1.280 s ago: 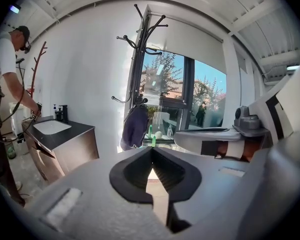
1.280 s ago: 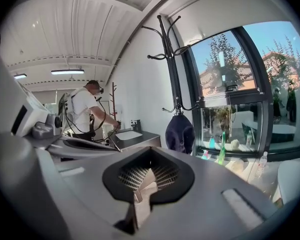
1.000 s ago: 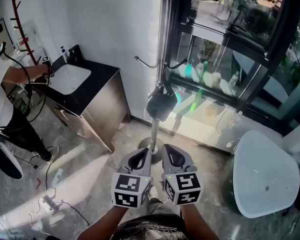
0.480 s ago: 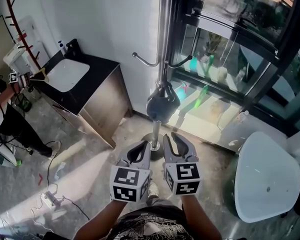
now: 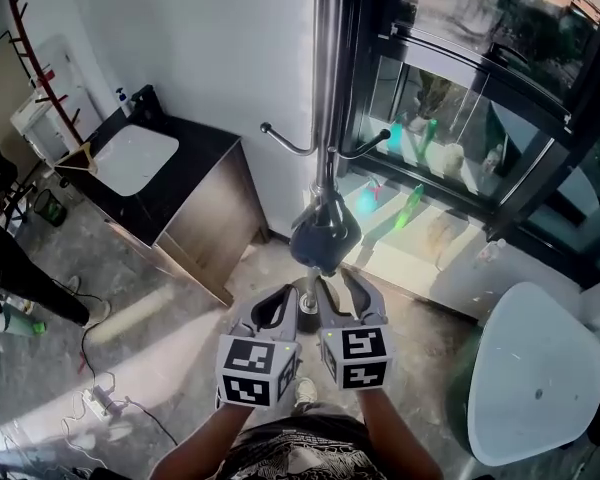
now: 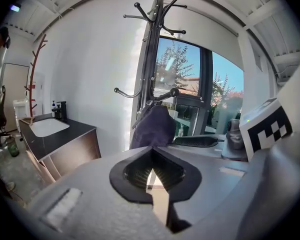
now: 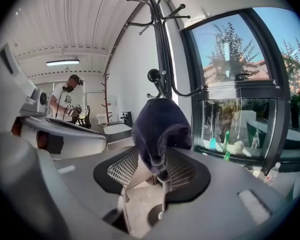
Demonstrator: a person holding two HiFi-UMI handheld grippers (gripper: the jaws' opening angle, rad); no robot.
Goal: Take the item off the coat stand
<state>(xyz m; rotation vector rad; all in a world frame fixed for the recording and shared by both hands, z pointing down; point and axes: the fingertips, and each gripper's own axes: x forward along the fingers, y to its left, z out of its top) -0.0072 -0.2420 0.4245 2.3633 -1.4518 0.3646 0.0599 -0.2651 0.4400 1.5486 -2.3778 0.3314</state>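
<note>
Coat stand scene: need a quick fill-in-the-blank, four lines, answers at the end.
1. The dark cap hangs from a ___ of the coat stand.
2. In the head view, the white sink lies to the ___ of the stand.
3. In the head view, the white table lies to the ___ of the stand.
4. The left tool has its jaws ___, with nothing between them.

Missing words: hook; left; right; shut

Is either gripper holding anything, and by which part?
Nothing is held. The right gripper is opening, the dark cap hanging between its jaws unpressed; the left gripper is shut and empty.
</note>
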